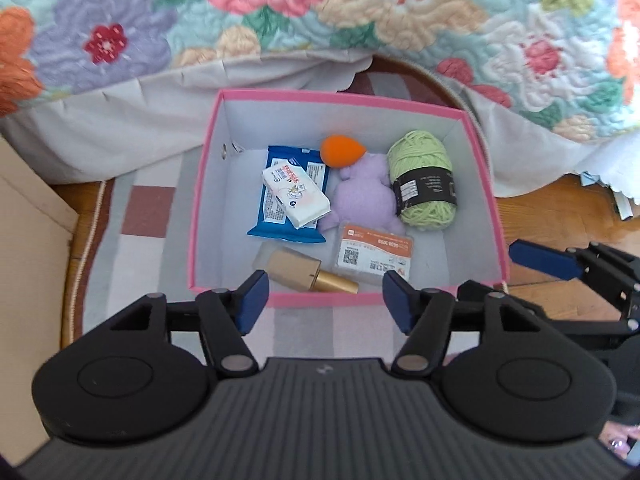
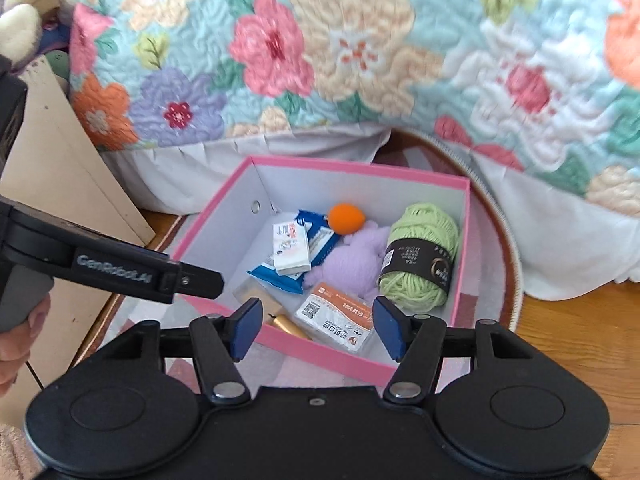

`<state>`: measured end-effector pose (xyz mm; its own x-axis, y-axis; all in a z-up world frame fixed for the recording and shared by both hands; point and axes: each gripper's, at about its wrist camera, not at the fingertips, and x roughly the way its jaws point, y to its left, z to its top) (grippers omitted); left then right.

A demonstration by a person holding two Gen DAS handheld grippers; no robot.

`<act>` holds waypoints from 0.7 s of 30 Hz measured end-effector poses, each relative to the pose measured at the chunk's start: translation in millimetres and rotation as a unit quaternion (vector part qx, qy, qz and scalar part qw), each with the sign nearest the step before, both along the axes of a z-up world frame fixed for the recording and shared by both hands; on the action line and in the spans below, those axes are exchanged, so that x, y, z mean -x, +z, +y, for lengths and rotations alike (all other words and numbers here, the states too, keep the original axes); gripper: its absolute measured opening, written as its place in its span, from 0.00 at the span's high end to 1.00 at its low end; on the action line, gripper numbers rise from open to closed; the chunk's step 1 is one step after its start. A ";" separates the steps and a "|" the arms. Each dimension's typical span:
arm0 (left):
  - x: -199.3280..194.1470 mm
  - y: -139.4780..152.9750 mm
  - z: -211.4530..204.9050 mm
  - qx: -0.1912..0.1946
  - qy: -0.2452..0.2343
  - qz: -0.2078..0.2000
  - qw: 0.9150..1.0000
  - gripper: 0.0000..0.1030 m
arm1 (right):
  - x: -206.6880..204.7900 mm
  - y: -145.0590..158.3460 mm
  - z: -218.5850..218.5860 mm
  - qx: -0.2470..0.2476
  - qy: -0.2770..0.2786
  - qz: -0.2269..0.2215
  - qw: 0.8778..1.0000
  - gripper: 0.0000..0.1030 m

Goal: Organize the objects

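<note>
A pink box (image 1: 494,216) (image 2: 320,348) stands on a rug. In it lie a green yarn ball (image 1: 425,178) (image 2: 420,256), a purple plush (image 1: 362,196) (image 2: 352,264), an orange sponge (image 1: 342,151) (image 2: 346,218), a blue packet (image 1: 276,212) (image 2: 280,276), a white tissue pack (image 1: 295,195) (image 2: 291,250), an orange-labelled card pack (image 1: 372,254) (image 2: 338,316) and a gold-capped bottle (image 1: 308,274) (image 2: 286,324). My left gripper (image 1: 325,306) is open and empty above the box's near edge. My right gripper (image 2: 316,328) is open and empty just right of it.
A floral quilt (image 1: 320,12) (image 2: 360,60) hangs behind the box. A beige cabinet (image 1: 28,240) (image 2: 60,184) stands at the left. The striped rug (image 1: 132,216) lies on a wooden floor (image 2: 580,344). The left gripper's arm (image 2: 120,270) shows in the right wrist view.
</note>
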<state>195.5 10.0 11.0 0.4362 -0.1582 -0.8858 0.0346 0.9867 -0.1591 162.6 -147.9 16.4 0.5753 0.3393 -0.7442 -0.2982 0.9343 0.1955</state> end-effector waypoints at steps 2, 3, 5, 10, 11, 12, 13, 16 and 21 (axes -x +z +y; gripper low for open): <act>12.1 10.7 2.5 0.004 -0.001 -0.006 1.000 0.32 | 11.9 11.4 0.7 -0.003 0.002 -0.011 1.000 0.34; 18.2 14.9 3.8 0.007 0.002 -0.010 1.000 0.30 | 18.1 16.5 1.1 -0.006 0.003 -0.016 1.000 0.32; 31.1 22.6 9.1 0.014 0.008 -0.015 1.000 0.26 | 30.8 25.7 2.5 -0.010 0.007 -0.025 1.000 0.28; 64.2 36.1 22.7 0.021 0.023 -0.029 0.999 0.21 | 60.9 41.2 9.4 -0.001 0.018 -0.043 0.999 0.23; 70.7 38.5 24.1 0.023 0.024 -0.032 0.999 0.20 | 64.8 42.7 10.2 0.001 0.023 -0.044 0.999 0.21; 76.9 40.7 24.9 0.025 0.022 -0.034 0.999 0.19 | 68.1 44.1 10.8 0.002 0.026 -0.044 0.999 0.21; 82.0 43.0 25.1 0.026 0.020 -0.037 0.999 0.19 | 70.7 45.1 11.3 0.005 0.026 -0.044 0.999 0.21; 94.8 47.9 25.9 0.015 0.028 -0.050 0.998 0.17 | 77.3 47.1 13.8 0.018 0.021 -0.042 0.999 0.18; 106.7 47.9 27.8 -0.012 0.047 -0.059 0.997 0.10 | 86.7 44.9 13.4 0.046 -0.014 -0.038 0.998 0.07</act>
